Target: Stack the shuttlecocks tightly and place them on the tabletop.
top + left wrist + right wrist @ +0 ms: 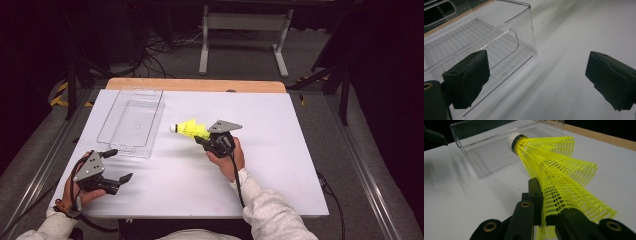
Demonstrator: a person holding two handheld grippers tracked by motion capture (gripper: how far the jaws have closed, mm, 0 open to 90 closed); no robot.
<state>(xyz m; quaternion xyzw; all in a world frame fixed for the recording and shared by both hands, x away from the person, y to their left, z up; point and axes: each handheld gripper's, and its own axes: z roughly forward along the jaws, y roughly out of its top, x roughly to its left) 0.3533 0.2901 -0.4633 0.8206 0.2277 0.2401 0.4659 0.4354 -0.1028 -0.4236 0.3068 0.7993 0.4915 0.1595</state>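
Fingers (537,195) of the right gripper (207,140) are closed on the yellow mesh skirt of a shuttlecock (189,129), squashing the wide end flat between them. Judging by that grip, the skirt is the handiest part to pinch: it is broad and soft, while the small white cork (513,142) is round and would probably slip. Holding it by the rear also leaves the cork free to lead the way.

In the high view the shuttlecock hangs above the middle of the desk (280,165), just beside the right-hand wall of a clear plastic bin (131,122) but apart from it and not yet over it. Its long axis runs nearly level, from the pinched skirt at the gripper out to the cork, which points toward the bin, to the left in that view. In the right gripper view the cork sits at the far end of the axis, up and away from the camera, with the bin's near wall behind it.

Fingers (467,77) of the left gripper (119,165) stand wide apart with nothing between them. That gripper rests low at the near left corner of the desk, just beside the bin's near end; it looks placed there to steady the light bin if needed, though it is not touching it now.
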